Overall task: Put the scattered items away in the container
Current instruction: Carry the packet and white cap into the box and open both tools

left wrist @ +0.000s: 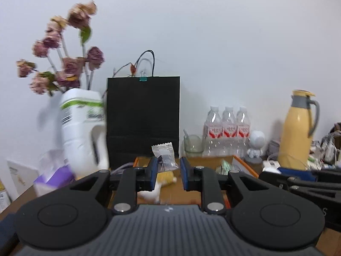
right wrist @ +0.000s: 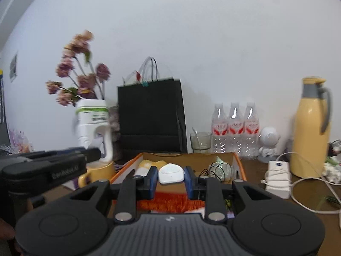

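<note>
**Two grippers held over an orange-edged box on a crowded tabletop**

A brown wooden tabletop (right wrist: 309,194) against a plain white wall carries the whole scene, and both wrist views look across it from low down.

In the lower centre of the left wrist view, the left gripper (left wrist: 168,173) holds a small clear-and-silver snack packet (left wrist: 164,155). The packet is pinched at its lower edge against the left blue pad, and it stands up above the fingers (left wrist: 153,171); the right pad is apart from it, so whether the grasp is firm cannot be told. Below and behind the fingers lies a yellow and white soft item (left wrist: 158,184) inside the cardboard box (left wrist: 245,163) with its orange rim.

In the lower centre of the right wrist view, the right gripper (right wrist: 170,180) is clenched on a white rounded plastic device (right wrist: 171,173), which sits squarely between both blue pads above the same box. In the box lie a pale yellow item (right wrist: 150,163), a tangle of black cord (right wrist: 215,169) and an orange patterned surface (right wrist: 172,200) close to the camera.

To the left of the box stands a yellow mug (right wrist: 98,173); to the right, a white power adapter (right wrist: 278,176) with its cable.

Farther back, along the wall from left to right, stand a white jug (left wrist: 83,132) holding dried pink flowers (left wrist: 64,51), a black paper bag (left wrist: 143,117), a glass cup (left wrist: 193,145), three water bottles (left wrist: 228,128), a small white figurine (left wrist: 255,146) and a yellow thermos jug (left wrist: 298,130).
</note>
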A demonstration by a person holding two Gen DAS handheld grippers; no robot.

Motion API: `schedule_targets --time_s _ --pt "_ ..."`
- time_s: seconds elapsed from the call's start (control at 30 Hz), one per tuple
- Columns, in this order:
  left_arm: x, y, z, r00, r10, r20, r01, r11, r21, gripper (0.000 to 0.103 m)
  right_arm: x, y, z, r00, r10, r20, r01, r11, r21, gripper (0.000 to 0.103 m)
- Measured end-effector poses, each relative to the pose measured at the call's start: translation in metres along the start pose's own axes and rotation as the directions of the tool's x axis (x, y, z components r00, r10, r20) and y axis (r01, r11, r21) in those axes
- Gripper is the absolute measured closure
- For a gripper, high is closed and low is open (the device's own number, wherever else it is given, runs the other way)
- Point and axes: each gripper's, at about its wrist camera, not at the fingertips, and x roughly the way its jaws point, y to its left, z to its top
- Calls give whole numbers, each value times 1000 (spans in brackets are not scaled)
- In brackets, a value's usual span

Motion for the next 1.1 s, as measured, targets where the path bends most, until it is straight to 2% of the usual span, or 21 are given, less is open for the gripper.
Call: schedule_targets --time_s 0.13,0.27,0.33,0.37,0.43,0.5,0.57,0.63,0.73,0.83,0.9,0.97,1.0,1.03,1.07,1.1 --pt "74 4 22 996 -35 -83 33 999 -19 80 70 -28 29 997 4 -77 0 999 52 78" --pt "137 3 29 989 -21 -147 18 1000 -19 80 133 -49 49 988 2 -156 8 998 64 78" --pt "174 -1 31 976 -35 -215 32 999 -17 80 169 -60 58 976 26 -214 -4 995 101 78" --pt "196 -3 31 962 -45 -268 43 999 -14 80 186 -64 62 967 37 -252 -8 993 118 78" --pt "236 -6 25 923 -69 -379 68 998 -16 80 227 -73 66 938 31 -345 19 990 142 78" --pt "272 -5 13 869 -91 -486 85 996 -34 80 268 -82 64 891 28 -453 53 985 165 78" --pt "299 -2 -1 813 -109 -572 89 994 -62 80 298 -89 59 853 40 -520 67 980 185 78" --pt "316 0 -15 779 -103 -618 81 995 -63 80 325 -93 49 811 21 -584 100 979 175 78" --pt "325 1 -30 756 -96 -648 90 995 -41 80 351 -93 31 754 -14 -657 133 982 131 78" --pt "330 1 -38 719 -125 -684 117 991 -58 80 360 -92 17 709 -21 -705 134 985 105 78" --pt "333 0 -39 701 -134 -701 128 990 -61 79 361 -93 12 694 -35 -719 139 986 87 77" --pt "338 -3 -42 669 -126 -733 134 990 -48 70 360 -92 9 670 -55 -740 147 987 60 77" --pt "338 -5 -41 667 -128 -734 143 989 -42 66 359 -94 8 660 -55 -749 157 985 66 77" --pt "337 -8 -39 667 -116 -736 141 990 -28 58 358 -95 8 654 -52 -755 162 984 73 76" --pt "332 -9 -36 671 -102 -734 133 991 -16 53 356 -95 8 649 -51 -759 167 983 78 72" --pt "326 -8 -30 682 -101 -725 130 991 -15 53 353 -96 10 648 -42 -760 172 981 93 66"
